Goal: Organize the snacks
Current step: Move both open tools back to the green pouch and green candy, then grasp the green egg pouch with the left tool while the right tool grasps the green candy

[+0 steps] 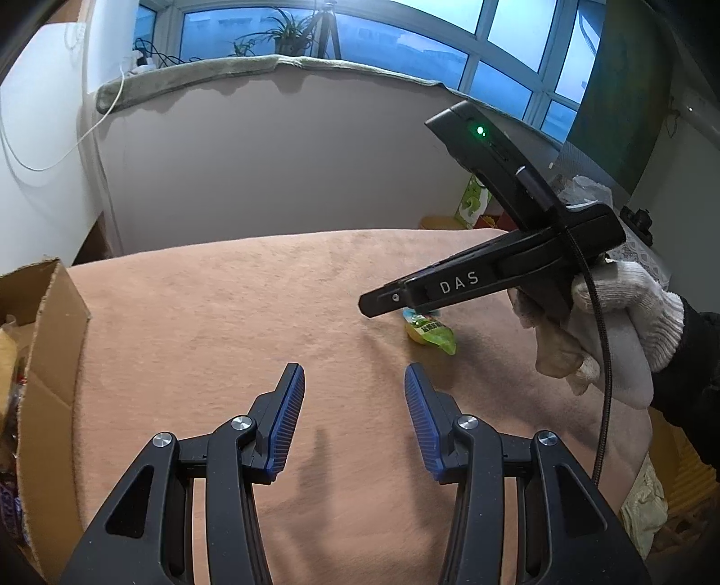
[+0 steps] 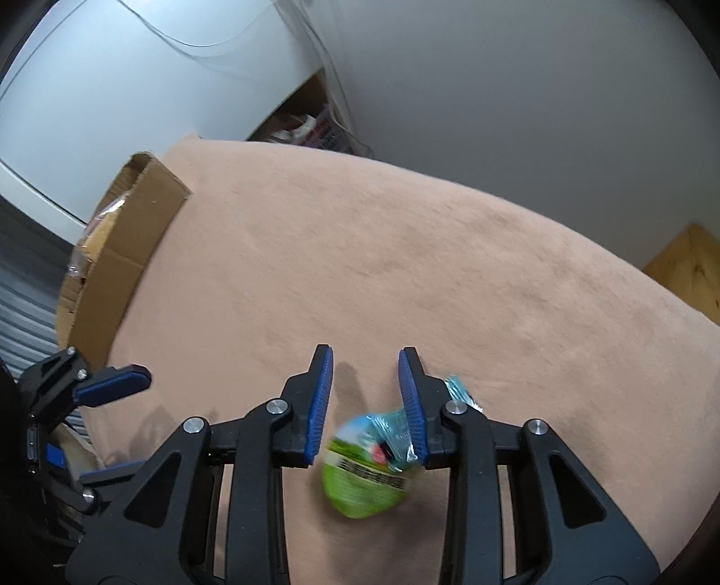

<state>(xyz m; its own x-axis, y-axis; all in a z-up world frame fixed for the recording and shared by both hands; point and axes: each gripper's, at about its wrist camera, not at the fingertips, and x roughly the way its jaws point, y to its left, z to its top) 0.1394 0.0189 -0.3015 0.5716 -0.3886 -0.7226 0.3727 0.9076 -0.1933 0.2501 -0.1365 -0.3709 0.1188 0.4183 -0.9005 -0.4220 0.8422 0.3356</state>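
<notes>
A peach-coloured blanket covered the work surface in both wrist views; the left gripper hung over bare blanket, its blue-padded jaws parted with nothing between them. At about two o'clock from it, the right gripper, held in a person's white knit-gloved hand, angled down over a small green snack packet lying on the blanket; a black cable trailed from that tool toward five o'clock.

In the right wrist view the same green snack packet, blurred, sat low between the right gripper's fingers, its crinkled teal end against the right pad; the left pad stood just clear of it, so the jaws were not yet clenched on it. At nine o'clock the left gripper showed at the blanket's edge.

An open cardboard box, with wrapped goods inside, stood at the blanket's nine o'clock edge in the left view and at ten o'clock in the right view, well apart from the packet; nothing lay between them. Beyond twelve o'clock ran a grey wall, a padded sill with potted plants and windows; a green-printed carton stood at one o'clock.
</notes>
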